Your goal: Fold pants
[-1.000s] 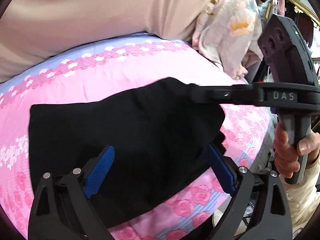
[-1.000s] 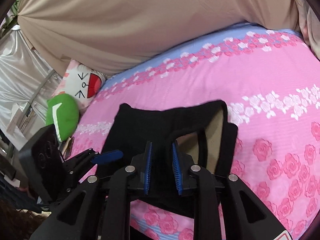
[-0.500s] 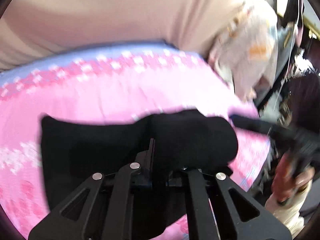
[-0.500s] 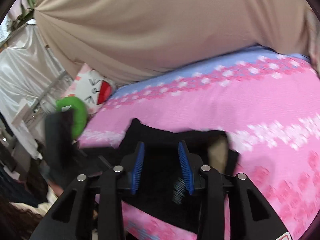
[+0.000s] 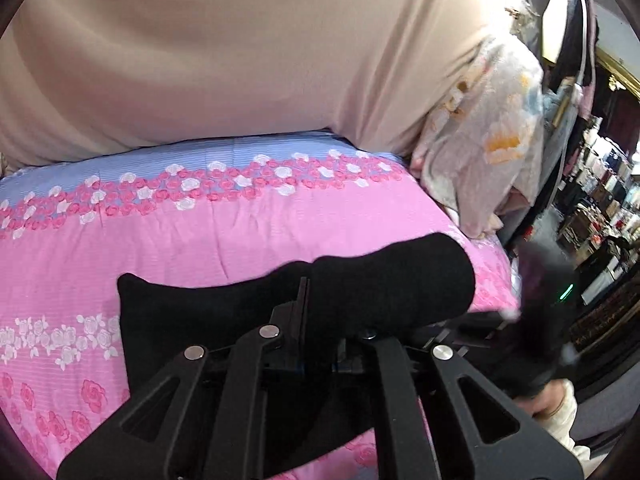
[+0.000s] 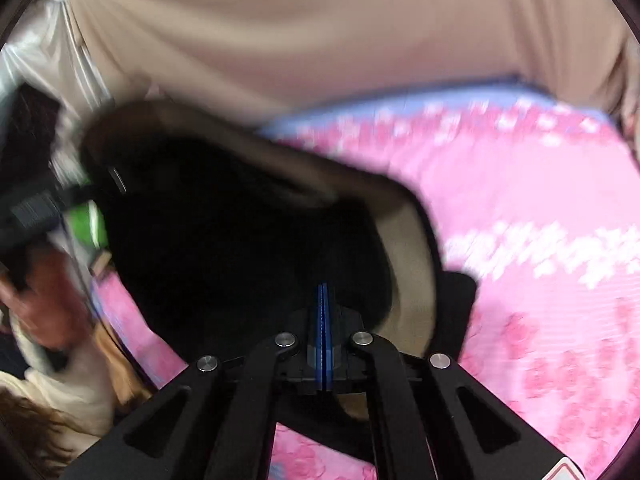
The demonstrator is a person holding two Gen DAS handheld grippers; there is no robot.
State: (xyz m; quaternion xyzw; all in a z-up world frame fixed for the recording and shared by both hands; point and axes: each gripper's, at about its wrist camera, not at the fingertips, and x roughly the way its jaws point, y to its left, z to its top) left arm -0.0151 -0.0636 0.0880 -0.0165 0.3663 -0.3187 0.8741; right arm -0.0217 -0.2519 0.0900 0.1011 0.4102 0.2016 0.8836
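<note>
Right in front of the left gripper [image 5: 304, 300] the two jaws are squeezed flat together, with a bit of the black pants [image 5: 224, 312] pinched between them. The right gripper [image 6: 323, 308] has just snapped its jaws closed too. Its blue pads touch all the way up, and the near edge of the pants seems to be caught there, though the dark cloth and the blur make that hard to be sure of. The pants sit on the near part of the pink flowery bedspread [image 5: 248, 220]. In the left view the lifted cloth humps up toward 12 o'clock from the jaws, and the pants stretch side to side, from 9 o'clock to 3 o'clock. In the right view the pants rise toward 11 o'clock, with a tan inside part showing along the raised edge. Each hand has one end of the near edge, so neither is closer than the other. The free, flat bed lies farther off at 12 o'clock, so I think the next move is to carry the lifted edge that way. Farthest back hangs a tan curtain [image 5: 240, 60].
</note>
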